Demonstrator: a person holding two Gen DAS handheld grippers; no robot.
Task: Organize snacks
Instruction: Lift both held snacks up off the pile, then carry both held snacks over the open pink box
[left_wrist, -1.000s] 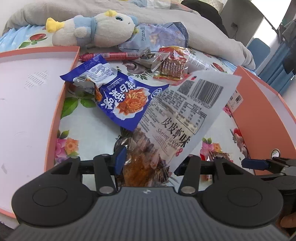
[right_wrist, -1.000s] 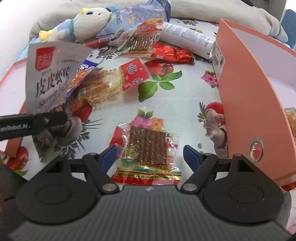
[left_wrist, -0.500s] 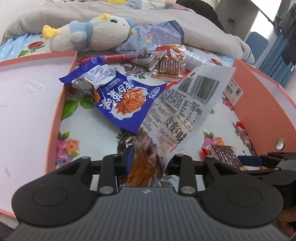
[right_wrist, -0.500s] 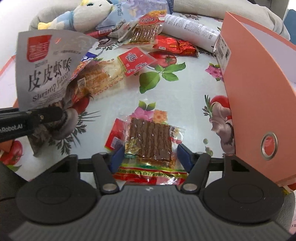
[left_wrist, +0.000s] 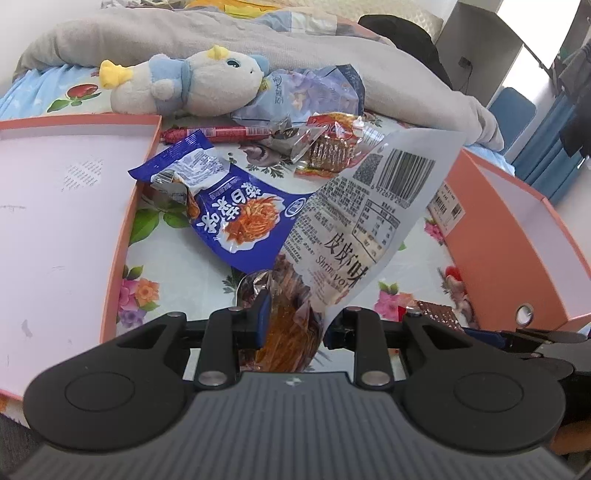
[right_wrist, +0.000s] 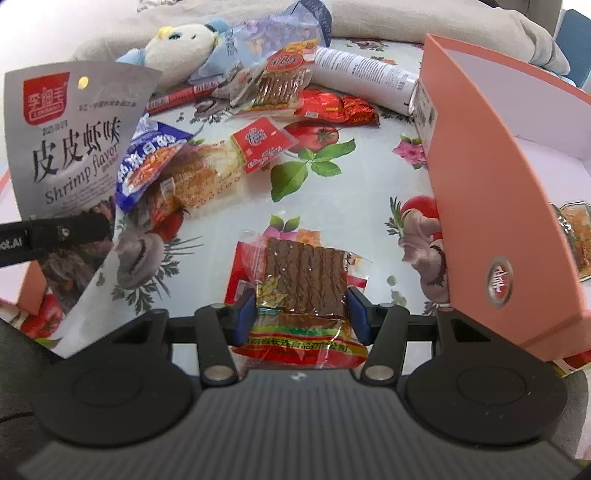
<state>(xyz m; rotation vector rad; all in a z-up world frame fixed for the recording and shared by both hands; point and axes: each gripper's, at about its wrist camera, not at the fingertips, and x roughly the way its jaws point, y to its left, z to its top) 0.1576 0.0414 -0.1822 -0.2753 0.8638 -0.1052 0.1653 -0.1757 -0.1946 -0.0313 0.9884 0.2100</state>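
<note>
The shrimp-flavour bag (left_wrist: 365, 221) is pinched at its lower end by the left gripper (left_wrist: 295, 321). The brown-strip packet (right_wrist: 301, 284), mid-tablecloth (right_wrist: 351, 206) beside the orange box (right_wrist: 491, 206), is bracketed by the right gripper (right_wrist: 301, 314); full closure should be confirmed before lifting.

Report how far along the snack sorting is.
Done: one orange snack pack lies in the right box. In hand: left gripper holds the shrimp flavor bag; right gripper closes around the brown strip pack. Left: blue noodle bag, red sausage, others.
</note>
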